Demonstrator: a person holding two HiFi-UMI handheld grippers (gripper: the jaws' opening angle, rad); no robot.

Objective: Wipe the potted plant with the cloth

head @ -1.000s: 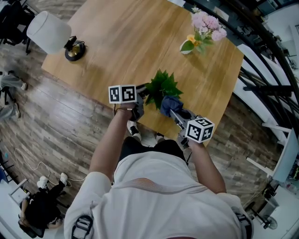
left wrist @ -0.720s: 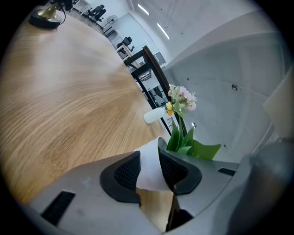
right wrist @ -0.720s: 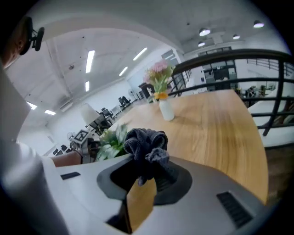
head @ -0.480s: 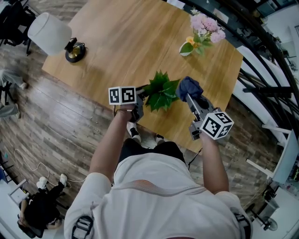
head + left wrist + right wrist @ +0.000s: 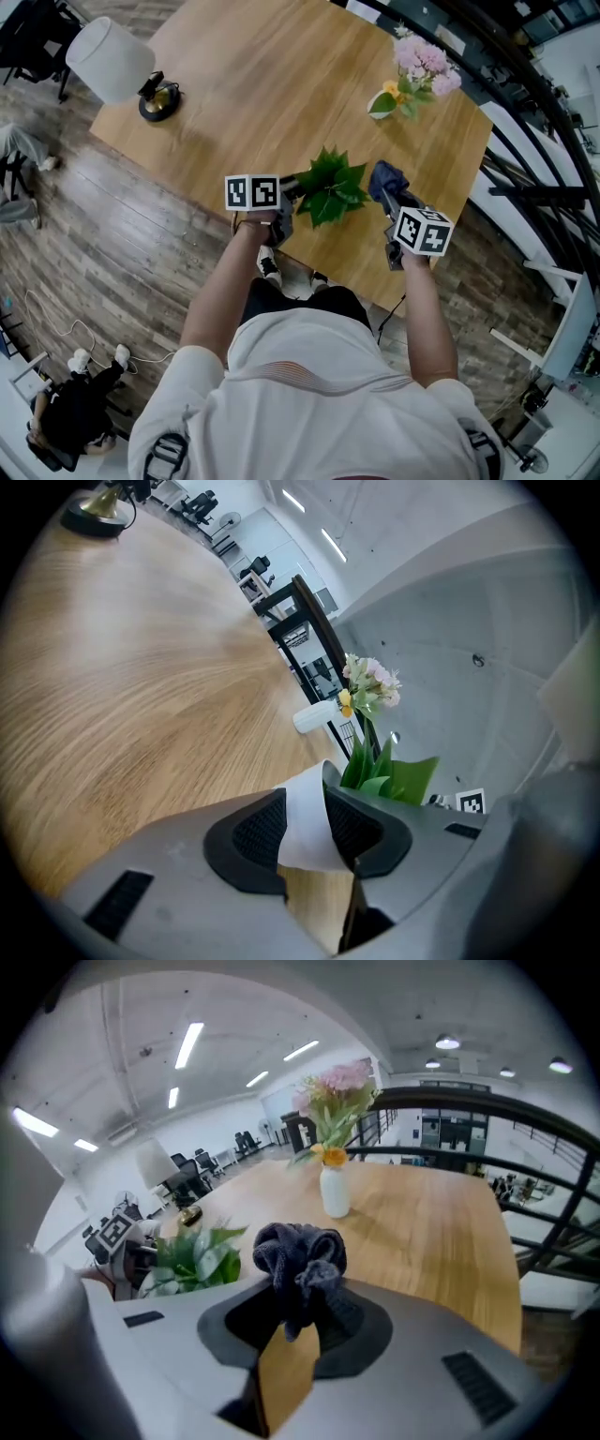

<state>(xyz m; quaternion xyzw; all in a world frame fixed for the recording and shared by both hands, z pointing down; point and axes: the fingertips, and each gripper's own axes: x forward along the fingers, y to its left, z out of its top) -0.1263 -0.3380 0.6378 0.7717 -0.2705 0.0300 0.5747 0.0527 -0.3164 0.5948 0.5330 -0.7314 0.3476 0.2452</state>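
lamp: lamp sits at the far left corner of the table, well apart from the work. Not involved.
left gripper: left gripper is at the near edge, just left of the plant. Its jaws pinch the white pot wall between the pads. My read: it's a brace, so the pot won't slide or tip under a wipe.
plant: plant is at the near middle of the table, between the two grippers. Leaves fan up and out from the pot.
cloth: cloth is dark blue, bunched, just right of the leaves. It looks apart from them in the right gripper view.
right gripper: right gripper has its jaws clamped on the cloth's tail. The wad sticks out past the tips, likely so fabric, not plastic, meets the leaves.
vase: vase with flowers stands far right, well clear of any stroke.
step: judged as lined up for a pass on the right-side leaves.
risk: the leaves are springy, so a hard push bends them. The pot sits near the table edge, so the left hold matters.
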